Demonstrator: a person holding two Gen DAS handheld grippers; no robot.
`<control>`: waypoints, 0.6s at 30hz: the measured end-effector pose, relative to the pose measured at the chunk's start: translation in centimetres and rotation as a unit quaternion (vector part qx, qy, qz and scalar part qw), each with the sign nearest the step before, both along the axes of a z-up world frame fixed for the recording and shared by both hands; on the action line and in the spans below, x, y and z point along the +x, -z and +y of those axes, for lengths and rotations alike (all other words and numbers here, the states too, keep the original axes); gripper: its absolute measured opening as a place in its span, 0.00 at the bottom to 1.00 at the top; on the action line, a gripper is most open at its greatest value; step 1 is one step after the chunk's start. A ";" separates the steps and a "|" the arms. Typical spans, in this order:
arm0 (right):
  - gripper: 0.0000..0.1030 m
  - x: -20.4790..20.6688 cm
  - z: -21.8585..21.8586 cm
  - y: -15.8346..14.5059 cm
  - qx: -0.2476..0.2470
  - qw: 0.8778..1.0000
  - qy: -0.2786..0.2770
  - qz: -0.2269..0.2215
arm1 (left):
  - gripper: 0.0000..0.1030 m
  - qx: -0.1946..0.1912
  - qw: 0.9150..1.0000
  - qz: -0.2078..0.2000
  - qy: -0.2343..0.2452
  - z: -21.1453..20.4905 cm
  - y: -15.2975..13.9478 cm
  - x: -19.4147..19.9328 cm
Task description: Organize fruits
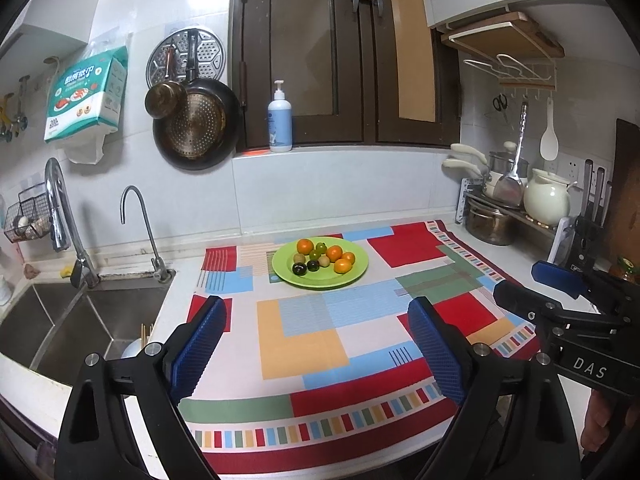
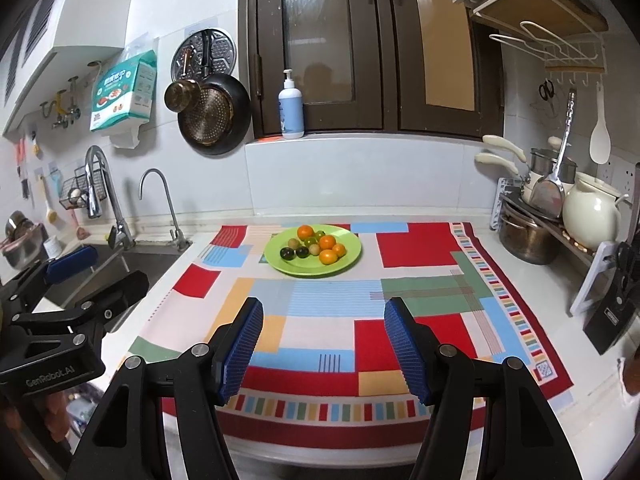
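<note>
A round green plate [image 1: 320, 280] with no long axis lay flat at the far middle of the patterned cloth [image 1: 304, 344], holding four oranges [image 1: 305, 246], about three green fruits [image 1: 321, 247] and two dark ones [image 1: 299, 268]. Both the left gripper [image 1: 316, 344] and right gripper [image 2: 323, 340] hung released and empty, well short of the plate. The heaped fruits partly hid each other, so the green count was uncertain.

Orange, green and dark fruits [image 1: 322, 260] clustered on a green plate [image 1: 356, 278].

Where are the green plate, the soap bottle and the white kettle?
green plate [image 1: 320, 283], left wrist view, bare front rim.
soap bottle [image 1: 280, 126], left wrist view, middle of the body.
white kettle [image 2: 590, 216], right wrist view, middle of the belly.
</note>
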State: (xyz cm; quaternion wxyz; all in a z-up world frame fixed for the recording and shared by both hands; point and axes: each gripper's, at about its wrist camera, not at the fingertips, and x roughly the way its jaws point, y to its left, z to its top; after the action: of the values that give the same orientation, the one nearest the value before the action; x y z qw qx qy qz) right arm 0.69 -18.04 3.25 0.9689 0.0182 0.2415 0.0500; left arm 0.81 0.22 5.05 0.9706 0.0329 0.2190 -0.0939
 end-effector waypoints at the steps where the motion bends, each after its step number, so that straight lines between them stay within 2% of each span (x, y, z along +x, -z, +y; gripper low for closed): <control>1: 0.62 -0.2 0.0 0.0 0.000 1.000 0.000 -0.001 | 0.90 0.000 1.000 0.000 0.000 0.0 0.0 -0.2; 9: 0.62 -1.4 -0.2 0.1 0.000 1.000 -0.003 -0.001 | 0.93 0.003 1.000 0.002 -0.003 -0.2 0.0 -1.4; 14: 0.62 -1.7 -0.4 0.2 0.000 1.000 -0.005 -0.001 | 1.00 0.006 1.000 0.000 -0.009 -0.3 0.0 -2.0; 18: 0.62 -2.0 -0.5 0.3 0.001 1.000 -0.006 -0.001 | 1.00 0.010 1.000 -0.001 -0.020 -0.3 -0.2 -2.2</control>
State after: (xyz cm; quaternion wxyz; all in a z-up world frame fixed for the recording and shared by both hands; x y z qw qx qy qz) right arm -1.31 -18.51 2.93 0.9689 0.0172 0.2403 0.0564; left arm -1.44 -0.09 5.21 0.9722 0.0384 0.2193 -0.0720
